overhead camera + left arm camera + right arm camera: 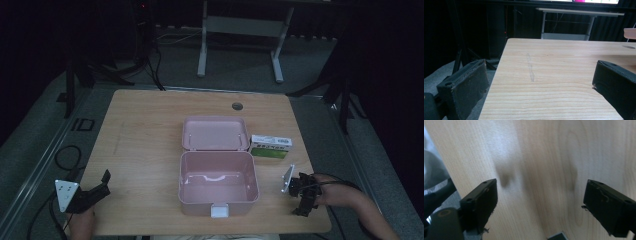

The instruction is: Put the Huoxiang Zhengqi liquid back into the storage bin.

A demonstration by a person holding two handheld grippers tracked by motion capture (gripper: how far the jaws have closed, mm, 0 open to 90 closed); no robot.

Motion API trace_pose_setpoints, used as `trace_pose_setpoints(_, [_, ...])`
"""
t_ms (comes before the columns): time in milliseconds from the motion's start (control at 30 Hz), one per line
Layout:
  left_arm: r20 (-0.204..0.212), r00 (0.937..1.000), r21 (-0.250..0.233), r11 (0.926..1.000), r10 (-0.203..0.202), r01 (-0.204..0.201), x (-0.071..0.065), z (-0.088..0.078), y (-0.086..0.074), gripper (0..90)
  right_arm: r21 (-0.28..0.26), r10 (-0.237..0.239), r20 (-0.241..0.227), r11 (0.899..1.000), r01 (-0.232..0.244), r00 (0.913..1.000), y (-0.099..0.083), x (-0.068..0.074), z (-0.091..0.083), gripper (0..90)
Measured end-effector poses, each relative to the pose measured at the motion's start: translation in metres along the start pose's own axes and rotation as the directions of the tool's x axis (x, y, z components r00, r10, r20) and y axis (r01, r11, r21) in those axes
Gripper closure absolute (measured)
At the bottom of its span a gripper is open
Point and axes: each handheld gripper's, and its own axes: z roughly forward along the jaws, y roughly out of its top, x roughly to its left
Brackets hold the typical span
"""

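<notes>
Looking down from the high view, a pink box (218, 182) sits lid-open mid-table (145, 130) with a green-and-white carton (270, 146) just beside its right, while the left gripper (100, 185) and right gripper (301, 196) rest near the front corners. Left gripper view: fingers (464, 87) spread wide, nothing between them, just bare wood. Right gripper view: same deal, fingers (480, 200) released over the table.

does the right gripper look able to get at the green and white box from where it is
Probably yes. The right gripper is open, and bare table lies between it and the green and white box beside the pink case.
</notes>
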Motion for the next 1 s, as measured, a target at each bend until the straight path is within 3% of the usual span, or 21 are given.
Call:
trace_pose_setpoints(100, [0.001, 1.0, 0.001, 1.0, 0.0, 0.0, 0.0, 0.0, 0.0, 0.3, -0.018, 0.028, -0.01, 0.999, -0.028, 0.9996, 0.004, -0.002, -0.002, 11.6])
trace_pose_setpoints(333, [0.003, 1.0, 0.001, 1.0, 0.001, -0.001, 0.0, 0.0, 0.0, 0.3, 0.005, -0.011, 0.005, 1.0, 0.011, 0.9999, 0.008, -0.009, -0.01, 12.9])
trace_pose_setpoints(433, [0.005, 1.0, 0.002, 1.0, 0.001, -0.001, 0.0, 0.0, 0.0, 0.3, -0.014, -0.02, 0.013, 1.0, 0.02, 0.9997, 0.01, -0.015, -0.017, 13.4])
trace_pose_setpoints(1000, [0.009, 1.0, 0.005, 1.0, 0.003, -0.003, 0.0, 0.0, 0.0, 0.3, 0.001, -0.002, 0.04, 1.0, 0.002, 0.9992, 0.026, -0.048, -0.041, 14.1])
